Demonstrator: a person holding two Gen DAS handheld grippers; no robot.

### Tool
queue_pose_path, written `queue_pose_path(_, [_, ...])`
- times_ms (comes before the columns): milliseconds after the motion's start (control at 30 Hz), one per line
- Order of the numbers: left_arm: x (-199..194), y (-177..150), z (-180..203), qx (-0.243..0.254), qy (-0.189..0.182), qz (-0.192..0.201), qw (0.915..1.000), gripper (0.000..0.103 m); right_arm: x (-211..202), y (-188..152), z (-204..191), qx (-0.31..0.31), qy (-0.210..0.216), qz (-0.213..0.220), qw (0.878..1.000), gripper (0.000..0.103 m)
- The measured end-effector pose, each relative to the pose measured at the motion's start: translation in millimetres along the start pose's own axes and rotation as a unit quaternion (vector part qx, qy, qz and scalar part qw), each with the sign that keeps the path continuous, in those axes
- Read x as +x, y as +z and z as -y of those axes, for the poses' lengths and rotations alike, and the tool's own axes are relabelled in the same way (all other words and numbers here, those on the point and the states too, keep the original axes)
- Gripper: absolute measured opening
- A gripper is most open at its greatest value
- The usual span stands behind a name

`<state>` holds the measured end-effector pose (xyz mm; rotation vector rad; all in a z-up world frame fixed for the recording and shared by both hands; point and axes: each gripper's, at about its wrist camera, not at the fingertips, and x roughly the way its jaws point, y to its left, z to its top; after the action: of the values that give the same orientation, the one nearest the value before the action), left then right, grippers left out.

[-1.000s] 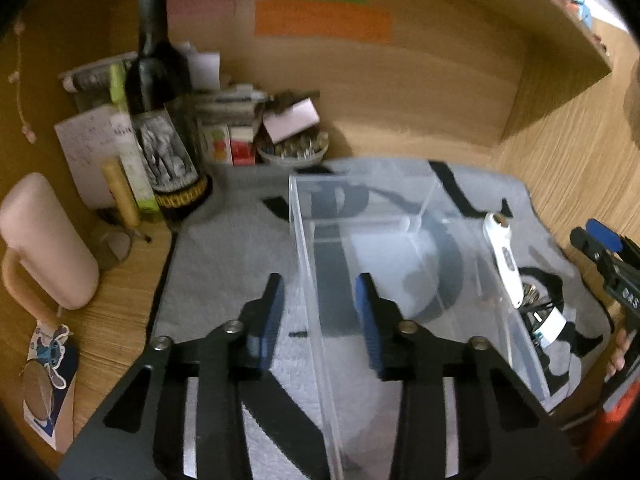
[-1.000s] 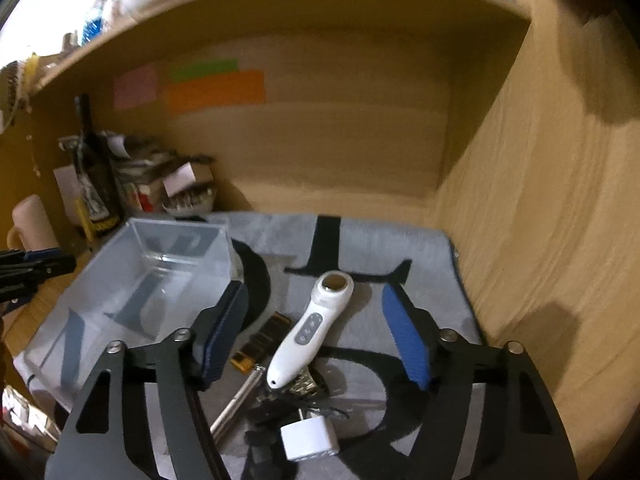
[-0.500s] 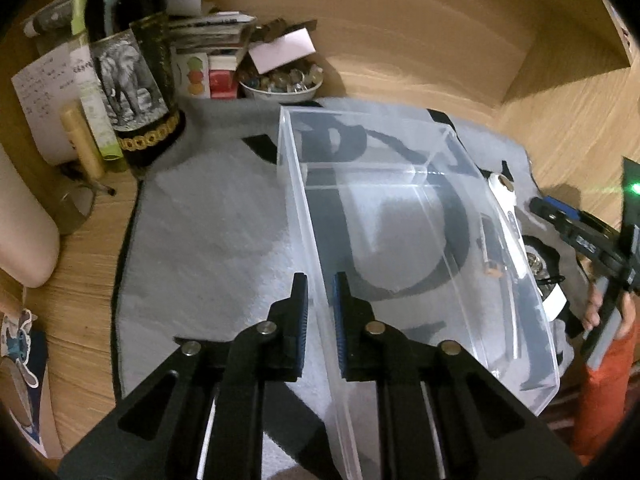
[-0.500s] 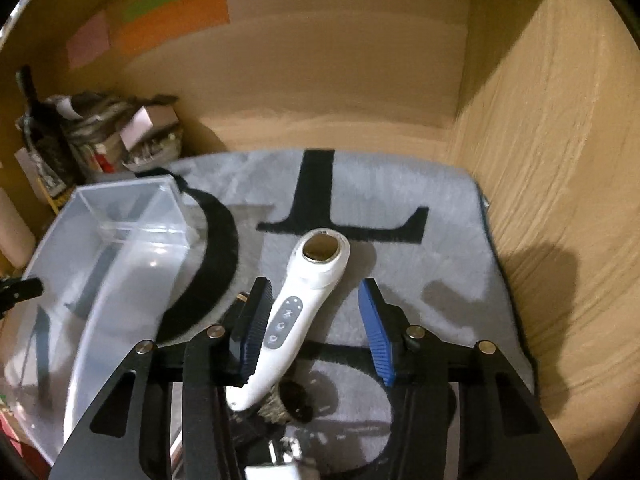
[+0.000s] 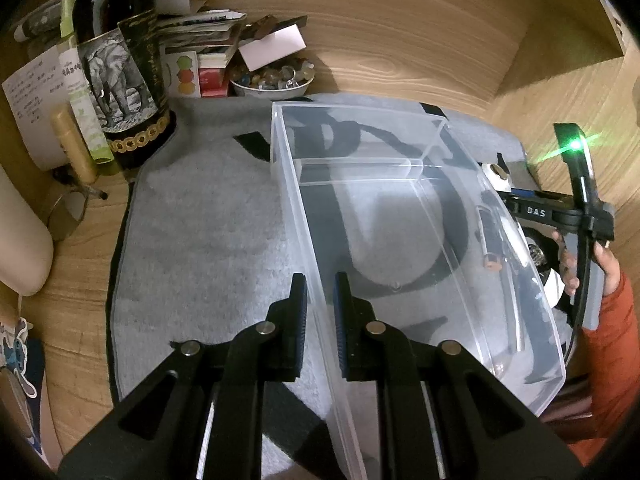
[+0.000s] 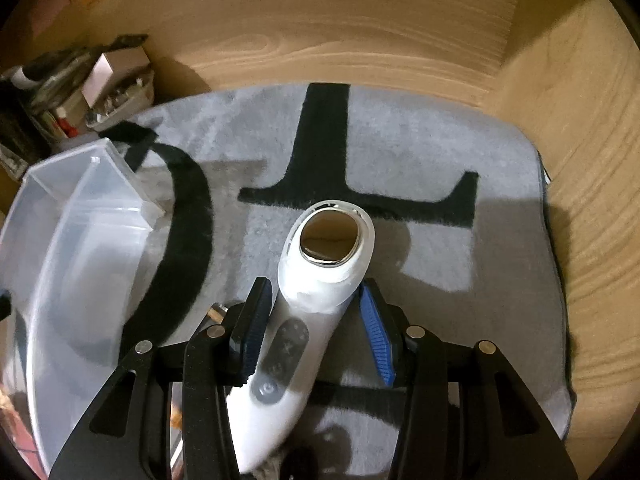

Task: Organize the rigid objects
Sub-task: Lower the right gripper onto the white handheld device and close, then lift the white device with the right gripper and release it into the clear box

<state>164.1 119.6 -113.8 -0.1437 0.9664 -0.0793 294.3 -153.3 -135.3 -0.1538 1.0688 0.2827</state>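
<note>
Left gripper [image 5: 320, 322] closed onto clear bin [image 5: 420, 240] wall | right gripper [image 6: 316, 328] advanced toward 12 o'clock, clamped white handheld device [image 6: 304, 320]

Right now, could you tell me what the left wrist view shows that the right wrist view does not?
Only the left wrist view shows the left gripper pinching the box wall and the dark elephant-label wine bottle. Only the right wrist view shows the right gripper closing around the white handheld device. Both show the clear plastic box and the grey rug.

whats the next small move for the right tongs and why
Probably lift the white handheld device off the grey mat toward the clear bin: the right tongs already pinch it, and the left tongs clamp the bin's wall steady.
</note>
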Motion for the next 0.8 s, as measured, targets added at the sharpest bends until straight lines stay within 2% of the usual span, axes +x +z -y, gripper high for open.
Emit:
queue_pose_path(133, [-0.4,-0.9,0.6,0.003,0.0,0.002,1.0,0.014,-3.9,0.6,-4.7,-0.017,-0.011,0.005,1.0,0.034])
queue_pose_path(267, [-0.4,-1.2,1.0,0.004,0.0,0.001,1.0,0.014,-14.9,-3.4,-4.0,-0.016,-0.014,0.024,0.999,0.034])
queue_pose_path(567, [0.3,-0.1,1.4,0.005,0.002,-0.001,1.0,0.014,-71.7,-12.4,-9.8,-0.01,-0.019,0.106,0.994,0.033])
queue_pose_path(800, [0.1,-0.2,1.9,0.008,0.003,0.001,1.0,0.014,-111.9,-7.7,-23.3,-0.015,-0.006,0.166,0.986,0.033])
